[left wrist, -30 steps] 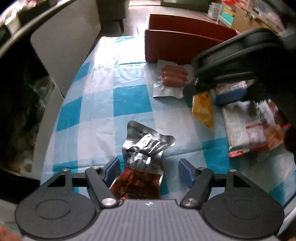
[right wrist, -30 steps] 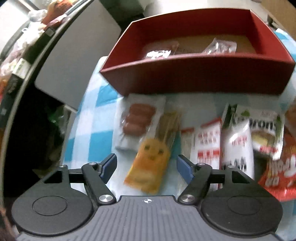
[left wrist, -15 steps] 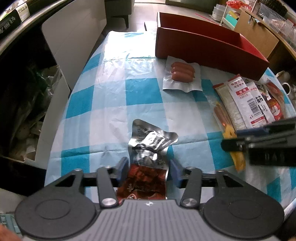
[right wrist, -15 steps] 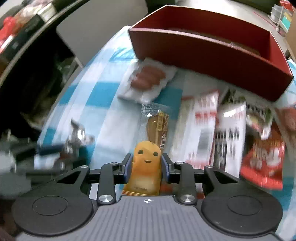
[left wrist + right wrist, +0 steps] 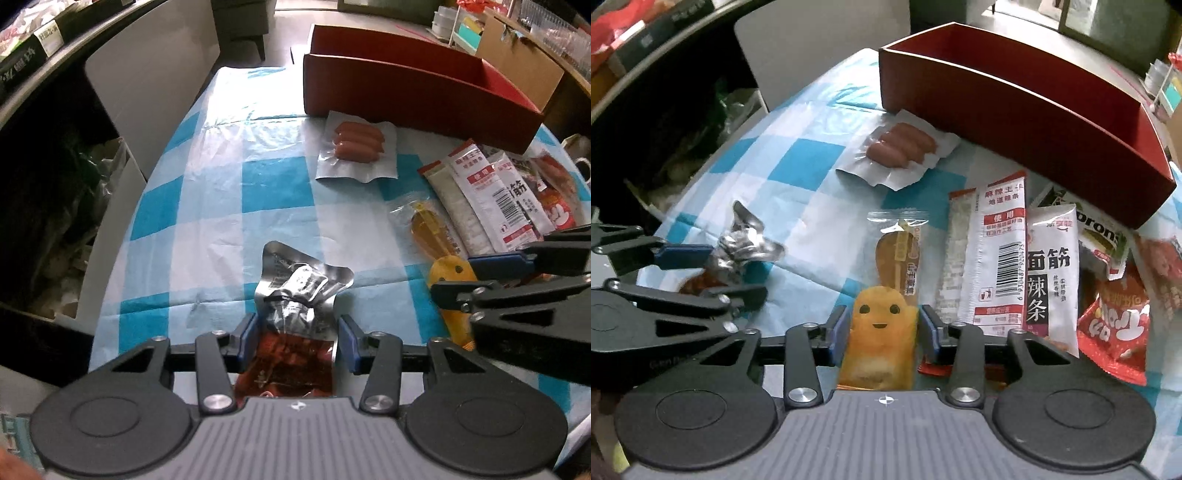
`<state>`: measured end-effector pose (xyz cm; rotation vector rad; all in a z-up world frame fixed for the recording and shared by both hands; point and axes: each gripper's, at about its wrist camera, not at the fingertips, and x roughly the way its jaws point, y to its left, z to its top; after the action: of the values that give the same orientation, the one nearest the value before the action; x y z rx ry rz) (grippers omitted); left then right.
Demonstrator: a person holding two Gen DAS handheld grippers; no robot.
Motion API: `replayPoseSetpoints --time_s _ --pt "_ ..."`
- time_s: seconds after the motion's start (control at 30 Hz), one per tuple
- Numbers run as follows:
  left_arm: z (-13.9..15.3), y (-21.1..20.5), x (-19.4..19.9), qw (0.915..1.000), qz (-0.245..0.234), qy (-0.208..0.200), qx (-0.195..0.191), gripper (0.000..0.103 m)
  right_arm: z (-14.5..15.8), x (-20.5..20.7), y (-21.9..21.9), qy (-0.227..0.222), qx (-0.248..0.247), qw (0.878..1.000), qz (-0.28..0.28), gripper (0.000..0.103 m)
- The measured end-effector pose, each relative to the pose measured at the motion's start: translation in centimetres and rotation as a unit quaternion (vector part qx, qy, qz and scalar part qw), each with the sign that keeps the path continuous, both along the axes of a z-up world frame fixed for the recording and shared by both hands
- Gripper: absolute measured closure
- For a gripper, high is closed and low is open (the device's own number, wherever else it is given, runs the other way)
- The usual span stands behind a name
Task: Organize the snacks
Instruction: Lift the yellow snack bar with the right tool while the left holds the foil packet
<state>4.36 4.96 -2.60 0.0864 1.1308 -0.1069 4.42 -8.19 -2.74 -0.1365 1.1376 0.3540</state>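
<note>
My left gripper (image 5: pixel 296 341) is shut on a silver foil snack pouch (image 5: pixel 295 295) with a red-brown window, near the table's front edge. My right gripper (image 5: pixel 882 334) is shut on a yellow snack packet with a smiling face (image 5: pixel 882 332); the packet also shows in the left wrist view (image 5: pixel 448 273). A red open box (image 5: pixel 1015 107) stands at the back of the table. A clear pack of sausages (image 5: pixel 901 147) lies just in front of the box. The left gripper (image 5: pixel 683 254) shows at the left of the right wrist view.
Several white and red snack packets (image 5: pixel 1004 254) lie in a row to the right of the yellow packet. The blue-and-white checked tablecloth (image 5: pixel 229 184) covers the table. A white chair back (image 5: pixel 155 74) stands past the table's left edge, and a cardboard box (image 5: pixel 517 62) beyond the red box.
Both grippers closed from open: the left onto the foil pouch, the right onto the yellow packet. The right gripper has pulled back from the red box toward the table's front.
</note>
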Motion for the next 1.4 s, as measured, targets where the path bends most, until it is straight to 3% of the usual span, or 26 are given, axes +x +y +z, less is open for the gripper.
replayPoseSetpoints --time_s 0.07,0.13,0.33,0.43,0.73,0.77,0.87,0.93,1.0,1.1,1.4 --pt "0.0 -0.4 0.0 1.0000 -0.002 -0.002 0.009 0.063 0.2 0.0 -0.4 0.009 0.016 1.000 -0.001 0.065" --pt "0.1 -0.5 0.1 1.0000 0.000 -0.002 0.007 0.063 0.4 0.0 -0.8 0.007 0.024 1.000 -0.003 0.082" --pt "1.1 0.0 0.3 0.9998 0.014 -0.016 -0.004 0.063 0.7 0.4 -1.6 0.011 0.050 0.998 -0.021 0.084" --pt "1.0 0.5 0.4 0.9996 0.023 -0.016 -0.008 0.063 -0.1 0.6 -1.5 0.026 0.061 0.997 -0.030 0.075" --pt "1.2 2.5 0.3 0.9985 0.044 -0.007 -0.032 0.063 -0.3 -0.1 1.2 -0.013 0.027 0.999 -0.027 0.050" --pt "1.2 2.7 0.4 0.9984 0.048 -0.008 -0.030 0.063 -0.5 -0.5 1.9 -0.020 0.017 0.999 -0.019 0.041" --pt "1.6 3.5 0.5 0.9972 0.056 -0.010 -0.048 0.063 -1.1 -2.3 4.4 -0.061 -0.041 0.997 0.012 0.033" --pt "1.7 3.8 0.3 0.9971 0.054 -0.013 -0.052 0.063 -0.9 -2.1 4.2 -0.052 -0.026 0.998 0.007 0.040" --pt "1.8 3.9 0.2 0.9971 0.051 -0.011 -0.056 0.063 -0.6 -1.7 3.6 -0.046 -0.030 0.998 0.006 0.055" --pt "2.0 4.0 0.3 0.9967 0.048 -0.012 -0.065 0.063 -0.2 -1.3 2.4 -0.031 -0.023 0.999 -0.009 0.062" --pt "3.1 3.4 0.8 0.9948 0.044 -0.025 -0.088 0.063 1.4 -1.7 -0.7 -0.019 0.051 0.997 -0.046 0.068"
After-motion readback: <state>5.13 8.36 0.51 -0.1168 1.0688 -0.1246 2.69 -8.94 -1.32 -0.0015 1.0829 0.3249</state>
